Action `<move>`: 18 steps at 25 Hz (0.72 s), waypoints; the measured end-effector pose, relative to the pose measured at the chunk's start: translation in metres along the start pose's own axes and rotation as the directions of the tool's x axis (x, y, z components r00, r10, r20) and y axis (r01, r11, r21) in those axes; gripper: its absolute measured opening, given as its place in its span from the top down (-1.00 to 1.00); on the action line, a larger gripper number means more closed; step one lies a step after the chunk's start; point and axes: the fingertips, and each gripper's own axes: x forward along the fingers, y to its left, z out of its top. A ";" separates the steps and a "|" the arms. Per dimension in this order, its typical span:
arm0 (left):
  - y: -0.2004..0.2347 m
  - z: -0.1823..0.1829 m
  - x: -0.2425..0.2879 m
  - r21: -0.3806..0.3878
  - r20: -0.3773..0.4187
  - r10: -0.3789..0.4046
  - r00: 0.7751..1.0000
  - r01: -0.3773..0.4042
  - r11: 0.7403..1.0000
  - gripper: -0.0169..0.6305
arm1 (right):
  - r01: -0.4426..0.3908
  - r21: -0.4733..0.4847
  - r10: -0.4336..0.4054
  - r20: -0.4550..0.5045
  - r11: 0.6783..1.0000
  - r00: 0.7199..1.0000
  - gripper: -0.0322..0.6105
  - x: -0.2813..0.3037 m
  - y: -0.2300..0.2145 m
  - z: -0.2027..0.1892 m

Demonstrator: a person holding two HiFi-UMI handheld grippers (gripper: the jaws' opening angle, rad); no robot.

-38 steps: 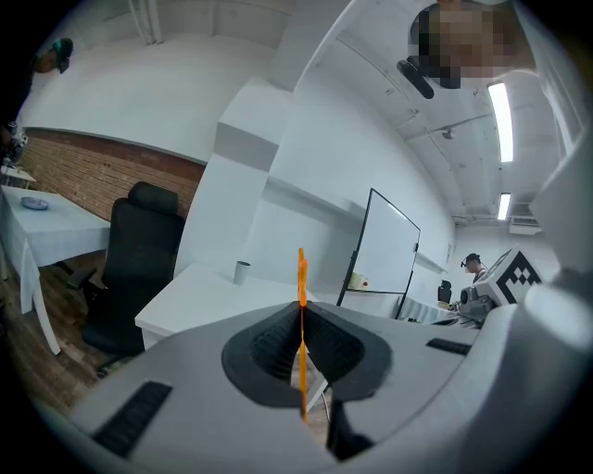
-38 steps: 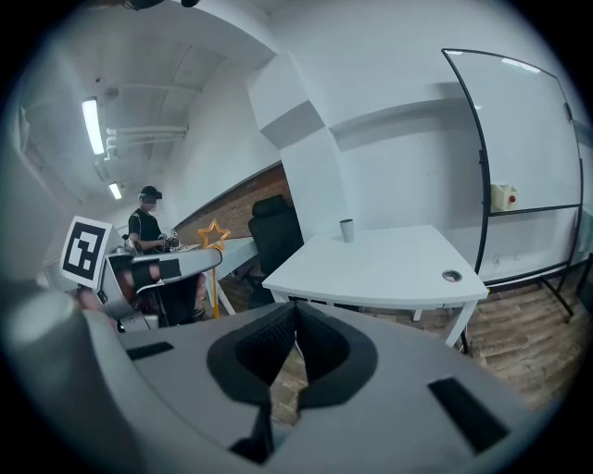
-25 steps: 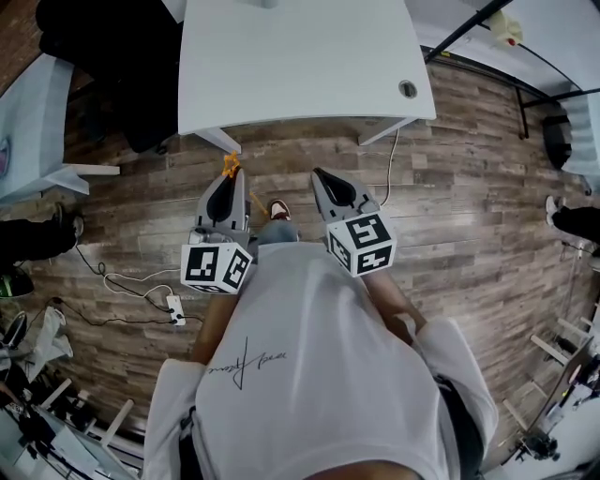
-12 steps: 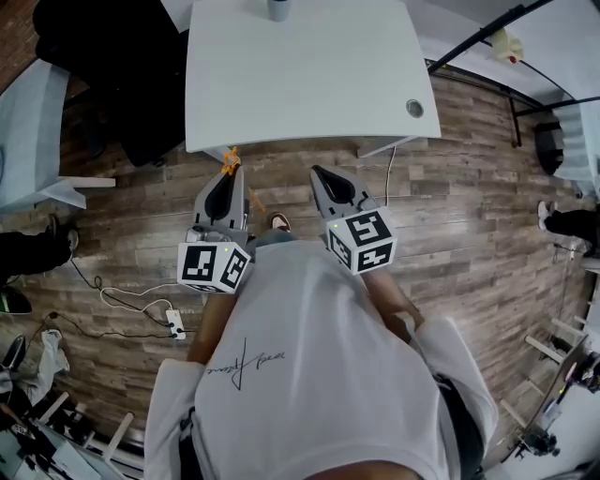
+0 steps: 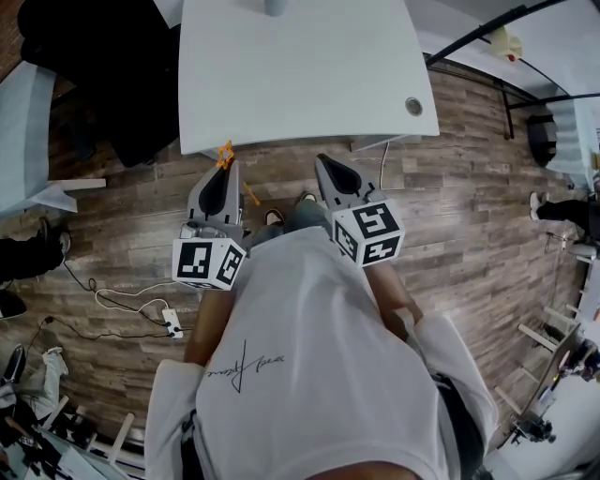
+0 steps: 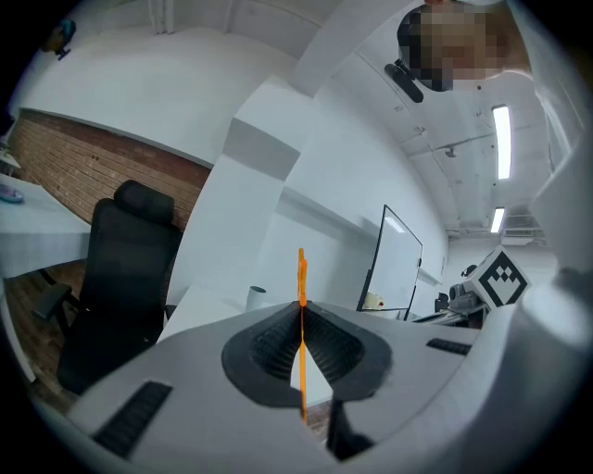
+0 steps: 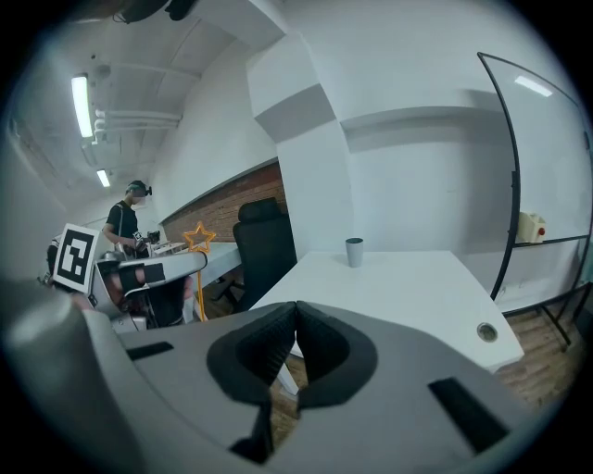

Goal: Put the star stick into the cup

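Note:
My left gripper (image 5: pixel 223 172) (image 6: pixel 301 310) is shut on the orange star stick (image 6: pixel 301 278). The stick's star tip (image 5: pixel 225 154) pokes past the jaws at the white table's near edge, and its thin stem runs down between the pads. The star (image 7: pixel 197 237) also shows at the left of the right gripper view. My right gripper (image 5: pixel 330 171) (image 7: pixel 296 319) is shut with nothing in it, level with the left one. The grey cup (image 7: pixel 354 252) (image 6: pixel 256 297) stands upright at the table's far end; in the head view only the cup's base (image 5: pixel 276 7) shows at the top edge.
The white table (image 5: pixel 300 75) has a round cable hole (image 5: pixel 410 106) near its right front corner. A black office chair (image 6: pixel 120 278) stands to the table's left. Cables and a power strip (image 5: pixel 172 319) lie on the wood floor. Another person (image 7: pixel 120 231) stands far off.
Both grippers have moved slightly forward toward the table's near edge, the star tip now reaching it. Both stay shut.

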 end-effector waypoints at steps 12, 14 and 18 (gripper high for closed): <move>0.017 0.009 0.042 -0.012 0.007 0.031 0.999 -0.031 0.999 0.91 | -0.025 -0.007 0.025 0.002 1.000 1.000 0.88 0.038 -0.032 0.025; 0.020 0.013 0.053 -0.014 0.009 0.032 0.999 -0.032 0.999 0.91 | -0.041 -0.016 0.041 0.006 0.999 0.999 0.88 0.048 -0.035 0.034; 0.025 0.019 0.078 -0.010 0.004 0.037 0.999 -0.037 0.999 0.91 | -0.072 -0.020 0.072 0.013 0.997 0.997 0.88 0.067 -0.046 0.049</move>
